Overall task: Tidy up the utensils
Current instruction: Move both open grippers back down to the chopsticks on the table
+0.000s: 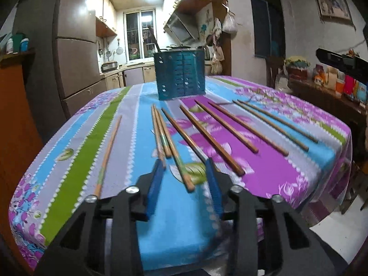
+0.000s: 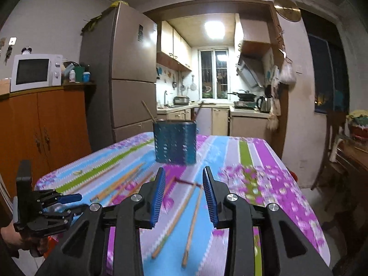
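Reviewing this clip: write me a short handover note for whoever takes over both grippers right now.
Left gripper: open, holding nothing, low over the near ends of the chopsticks.
Right gripper: open, empty, above the table.
Things: the chopsticks lie spread loose across the tablecloth; the blue utensil holder stands upright at the far end.
Done: a couple of sticks already stand in the holder.
Left: pick up the loose chopsticks and put them into the holder.

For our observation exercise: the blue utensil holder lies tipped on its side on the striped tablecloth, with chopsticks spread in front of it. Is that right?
Not quite. The blue utensil holder stands upright on the striped tablecloth, as the left wrist view shows. The chopsticks do lie spread in front of it.
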The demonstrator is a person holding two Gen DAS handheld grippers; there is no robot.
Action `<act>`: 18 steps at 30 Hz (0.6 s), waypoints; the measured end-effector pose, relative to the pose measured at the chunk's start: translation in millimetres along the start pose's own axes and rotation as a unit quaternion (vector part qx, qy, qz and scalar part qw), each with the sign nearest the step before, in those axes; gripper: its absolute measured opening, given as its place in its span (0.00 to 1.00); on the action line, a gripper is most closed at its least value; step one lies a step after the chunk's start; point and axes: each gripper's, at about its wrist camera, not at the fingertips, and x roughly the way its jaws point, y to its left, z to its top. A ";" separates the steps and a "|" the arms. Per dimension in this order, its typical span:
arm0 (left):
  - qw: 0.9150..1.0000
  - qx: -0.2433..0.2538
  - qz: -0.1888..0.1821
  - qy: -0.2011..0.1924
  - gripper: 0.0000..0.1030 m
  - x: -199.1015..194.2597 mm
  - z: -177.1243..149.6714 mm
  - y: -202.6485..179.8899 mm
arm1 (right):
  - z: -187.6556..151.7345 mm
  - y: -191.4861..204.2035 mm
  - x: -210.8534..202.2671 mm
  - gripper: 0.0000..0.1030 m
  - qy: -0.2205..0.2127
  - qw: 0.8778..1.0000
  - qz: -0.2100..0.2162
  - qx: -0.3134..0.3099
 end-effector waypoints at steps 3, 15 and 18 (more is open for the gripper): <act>1.000 0.001 0.000 0.003 0.22 4.4 -10.4 -0.5 | -17.3 -0.1 -3.9 0.34 0.012 1.000 -0.013 0.006; 1.000 -0.006 0.007 -0.022 0.15 3.3 -23.5 -8.4 | -64.8 44.9 5.3 0.34 0.067 0.997 0.025 0.004; 1.000 -0.009 0.008 -0.024 0.10 2.2 -24.8 -9.0 | -74.0 56.5 13.4 0.33 0.078 0.997 0.027 0.003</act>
